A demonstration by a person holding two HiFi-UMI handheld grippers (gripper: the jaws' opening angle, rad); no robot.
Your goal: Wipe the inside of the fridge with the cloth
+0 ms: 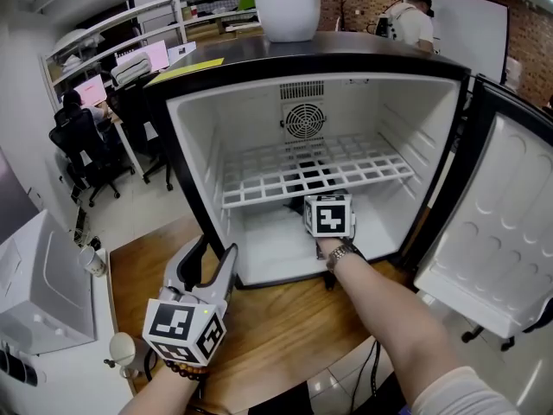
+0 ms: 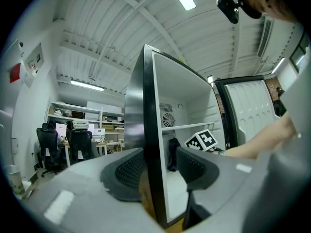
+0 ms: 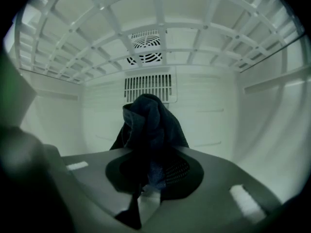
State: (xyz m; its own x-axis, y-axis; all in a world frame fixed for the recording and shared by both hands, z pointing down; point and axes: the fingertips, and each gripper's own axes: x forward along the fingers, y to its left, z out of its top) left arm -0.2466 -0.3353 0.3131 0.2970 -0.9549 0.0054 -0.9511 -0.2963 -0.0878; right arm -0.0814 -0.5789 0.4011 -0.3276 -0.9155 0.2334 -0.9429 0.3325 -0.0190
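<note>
Nearest the camera, the left gripper point(image 1: 212, 262) hangs low over the wooden tabletop point(image 1: 276, 318) at the fridge's point(image 1: 346, 66) lower left corner. Its own view shows the jaws spread apart and holding nothing. The black front edge of the fridge's left wall point(image 2: 149, 130) stands between them, close to the left pad, with a clear gap on the right. Farther in, the person's right forearm reaches through the open front, and the right gripper point(image 3: 153, 171) sits in the lower compartment, under the white wire shelf point(image 1: 259, 197). From the head view its marker cube point(image 1: 329, 214) shows just in front of the shelf's front rail. The right gripper's jaws are clenched on the cloth point(image 3: 148, 125), a dark blue rag pinched between the pads. Most of the cloth is bunched up past the fingertips and rises above them, and a small tail hangs down below the jaws. The cloth is held in front of the fridge's pale back wall, below a slotted grille point(image 3: 148, 88), with the shelf's grid point(image 3: 160, 25) overhead. Above the shelf, a round fan vent point(image 1: 304, 120) is set high in the back wall. The fridge door point(image 1: 501, 223) stands swung open at the right. A white plant pot point(image 1: 288, 11) sits on top of the fridge, and beyond it are office desks, chairs point(image 1: 82, 145) and a person point(image 1: 415, 20) at the far wall.
</note>
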